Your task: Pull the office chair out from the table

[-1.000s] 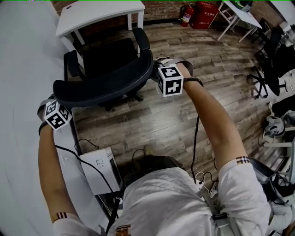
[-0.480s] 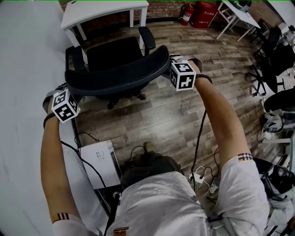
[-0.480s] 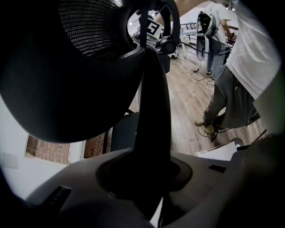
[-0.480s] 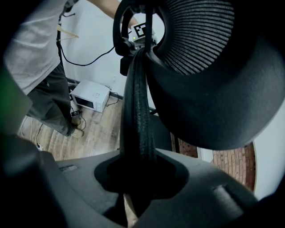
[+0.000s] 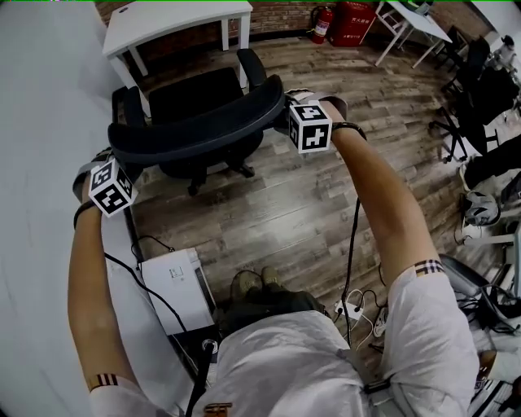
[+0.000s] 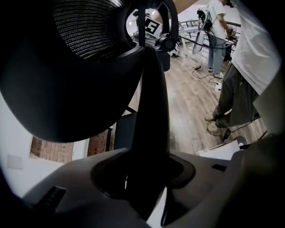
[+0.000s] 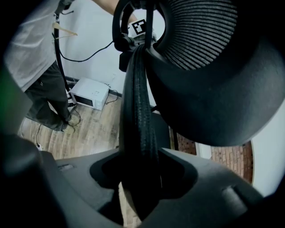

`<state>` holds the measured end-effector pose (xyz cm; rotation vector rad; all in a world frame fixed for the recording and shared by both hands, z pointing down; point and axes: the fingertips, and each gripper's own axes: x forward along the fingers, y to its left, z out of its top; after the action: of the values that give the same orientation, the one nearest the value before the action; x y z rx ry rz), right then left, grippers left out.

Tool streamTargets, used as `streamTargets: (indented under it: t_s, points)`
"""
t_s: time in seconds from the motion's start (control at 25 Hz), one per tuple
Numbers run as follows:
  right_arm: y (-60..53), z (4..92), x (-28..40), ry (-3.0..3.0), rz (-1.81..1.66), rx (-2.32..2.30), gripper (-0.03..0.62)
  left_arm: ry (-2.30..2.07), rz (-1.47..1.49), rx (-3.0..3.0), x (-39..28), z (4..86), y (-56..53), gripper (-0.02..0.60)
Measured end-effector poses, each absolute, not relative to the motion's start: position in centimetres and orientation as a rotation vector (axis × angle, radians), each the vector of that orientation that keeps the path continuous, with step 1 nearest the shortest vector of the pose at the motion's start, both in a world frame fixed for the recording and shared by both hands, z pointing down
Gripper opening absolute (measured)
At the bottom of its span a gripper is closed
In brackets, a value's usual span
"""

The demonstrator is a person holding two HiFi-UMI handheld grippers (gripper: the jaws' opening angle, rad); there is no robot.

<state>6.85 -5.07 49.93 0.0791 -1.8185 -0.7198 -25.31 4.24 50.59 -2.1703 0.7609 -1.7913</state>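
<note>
Two grippers bracket the top edge of the office chair (image 5: 195, 134): the left gripper (image 5: 116, 163) at one end of the backrest and the right gripper (image 5: 286, 118) at the other. Both sets of jaws have just been opening. Each gripper view shows the backrest rim (image 6: 149, 111) passing between the jaws, with a thin sliver of light beside it, so the pads appear to have let go and neither claw is clamping anything. Compared with half a second ago, the backrest sits in much the same place between the hands. Read together, these changes suggest that the pull is finished and the chair is being released.

Only the head view shows the result. The seat (image 5: 203, 96) stands on the wood floor (image 5: 309, 204), clear of the white table (image 5: 175, 20) beyond it, and the backrest is turned toward the person. The gripper views cannot show that layout, but they alone reveal the slack around the rim. The left gripper view also takes in a second person (image 6: 216, 26) standing across the room, who is absent from the head view. The right gripper view shows the white box (image 7: 91, 93) on the floor from the side.
</note>
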Motion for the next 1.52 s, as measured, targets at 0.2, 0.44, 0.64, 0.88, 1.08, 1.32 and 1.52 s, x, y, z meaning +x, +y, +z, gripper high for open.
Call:
streamTargets:
  t_s: [0.2,0.44,0.64,0.88,1.08,1.32,1.52]
  points:
    - [-5.7,48.9,7.4,-1.832,-0.720,0.107,0.214,0.756,-1.812,-2.151,-25.1,50.2,3.7,0.226]
    - [-4.9,47.2,8.4,-1.828,-0.733,0.092,0.238,0.764,-1.831,-2.133,-25.1,48.9,4.7,0.262]
    - [-3.9,45.3,9.7,-1.834,-0.732,0.089,0.250,0.791,-1.839,-2.116,-25.2,47.5,6.1,0.273]
    - [-2.0,43.2,11.5,-1.874,-0.725,0.108,0.250,0.900,-1.765,-2.145,-24.8,44.8,8.2,0.273]
    - [-0.3,40.0,11.9,-2.003,-0.698,0.200,0.250,1.071,-1.562,-2.235,-24.0,41.6,10.3,0.273]
    - [1.9,35.9,11.2,-2.265,-0.599,0.360,0.249,1.311,-1.133,-2.364,-21.6,36.1,12.2,0.273]
    - [3.6,33.2,11.3,-2.494,-0.508,0.519,0.233,1.447,-0.704,-2.472,-17.9,31.0,14.5,0.270]
